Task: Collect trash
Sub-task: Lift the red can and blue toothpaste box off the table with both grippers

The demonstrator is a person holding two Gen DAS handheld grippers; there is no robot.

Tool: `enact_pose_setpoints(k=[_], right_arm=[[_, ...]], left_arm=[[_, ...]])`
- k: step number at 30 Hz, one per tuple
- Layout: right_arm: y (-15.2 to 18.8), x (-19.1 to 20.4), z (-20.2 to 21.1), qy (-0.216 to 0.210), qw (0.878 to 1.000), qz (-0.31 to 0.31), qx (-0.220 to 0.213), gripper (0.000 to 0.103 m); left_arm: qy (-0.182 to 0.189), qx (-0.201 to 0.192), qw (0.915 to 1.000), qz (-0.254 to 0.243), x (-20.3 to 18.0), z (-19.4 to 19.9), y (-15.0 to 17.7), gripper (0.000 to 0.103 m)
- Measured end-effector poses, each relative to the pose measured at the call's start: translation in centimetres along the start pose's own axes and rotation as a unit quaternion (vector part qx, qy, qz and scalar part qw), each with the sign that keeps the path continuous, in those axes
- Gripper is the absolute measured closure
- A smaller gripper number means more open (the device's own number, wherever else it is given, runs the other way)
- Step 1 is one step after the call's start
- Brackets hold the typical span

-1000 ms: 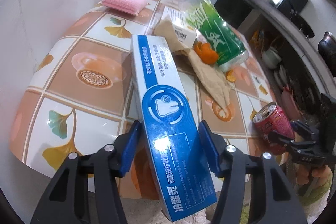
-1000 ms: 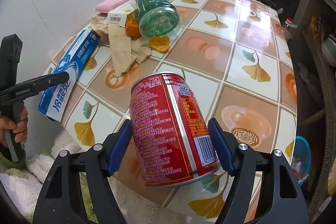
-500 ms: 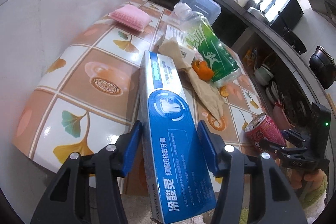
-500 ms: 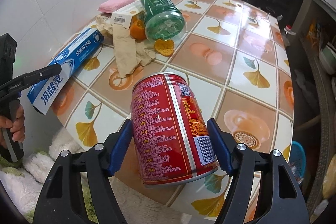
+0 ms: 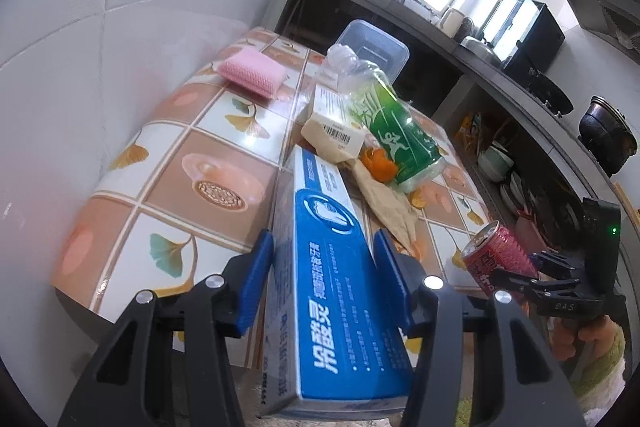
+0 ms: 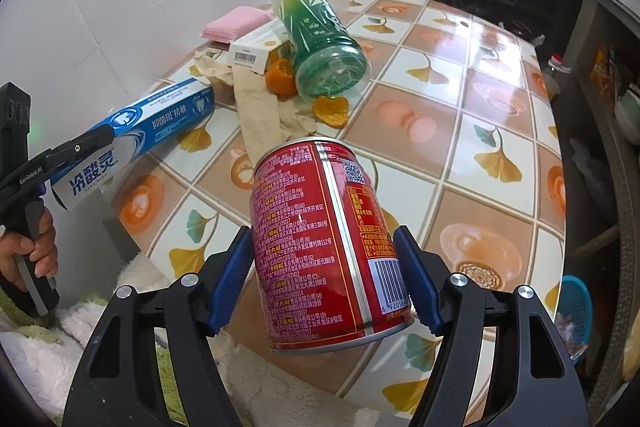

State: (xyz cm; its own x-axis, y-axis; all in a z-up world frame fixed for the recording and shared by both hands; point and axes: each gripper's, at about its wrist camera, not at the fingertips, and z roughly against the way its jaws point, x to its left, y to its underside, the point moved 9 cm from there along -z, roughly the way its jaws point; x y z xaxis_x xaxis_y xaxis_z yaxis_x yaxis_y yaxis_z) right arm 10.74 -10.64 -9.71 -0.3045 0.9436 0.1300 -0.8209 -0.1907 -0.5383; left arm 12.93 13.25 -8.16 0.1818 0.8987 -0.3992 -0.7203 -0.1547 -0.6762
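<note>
My left gripper (image 5: 324,279) has the blue toothpaste box (image 5: 340,287) clamped flat between its blue pads, lifted off the tiled table (image 5: 192,155); the box's near end runs out past the bottom of my left view, so I cannot see how far it reaches back. My right gripper (image 6: 322,275) is clamped on the red can (image 6: 320,247), both pads pressed against its sides — the can tilts with its top toward 11 o'clock and its lower rim dips between the fingers, where the barcode is partly cut off by the right pad.

In the left view the can sits at 4 o'clock, small and half covered by the other gripper's dark fingers; the hand behind it is mostly cropped at the frame edge. In the right view my left hand (image 6: 30,247) shows at 8 o'clock, wrapped round the handle, the box angled up toward 1 o'clock.

Still on the table at 12 o'clock: a green bottle (image 6: 320,39) lying on its side, orange peel (image 6: 330,109) beside it, a crumpled brown paper (image 6: 260,111) partly under a small white carton (image 6: 256,51), a pink sponge (image 6: 236,23) behind. A clear tub (image 5: 372,47) at the far end is hazy — its contents I cannot make out
</note>
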Motion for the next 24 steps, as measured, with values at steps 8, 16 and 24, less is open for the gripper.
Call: enact_pose_setpoints(k=[8,16,24], right_arm=[[-0.1,0.4,0.2,-0.005,1.000,-0.001,-0.005,0.037],[0.0,0.5,0.1,-0.007,1.000,-0.001,-0.003,0.037],[0.2,0.4,-0.3,-0.011,1.000,0.000,0.005,0.037]], left_arm=[[-0.003,-0.013,0.9999,-0.008,0.1,0.9,-0.6,0.074],[-0.008,0.017,0.9998,-0.003,0.8,-0.3,0.0,0.074],[-0.032,0.094,0.9941,-0.044,0.0,-2.4,-0.1,0.044]])
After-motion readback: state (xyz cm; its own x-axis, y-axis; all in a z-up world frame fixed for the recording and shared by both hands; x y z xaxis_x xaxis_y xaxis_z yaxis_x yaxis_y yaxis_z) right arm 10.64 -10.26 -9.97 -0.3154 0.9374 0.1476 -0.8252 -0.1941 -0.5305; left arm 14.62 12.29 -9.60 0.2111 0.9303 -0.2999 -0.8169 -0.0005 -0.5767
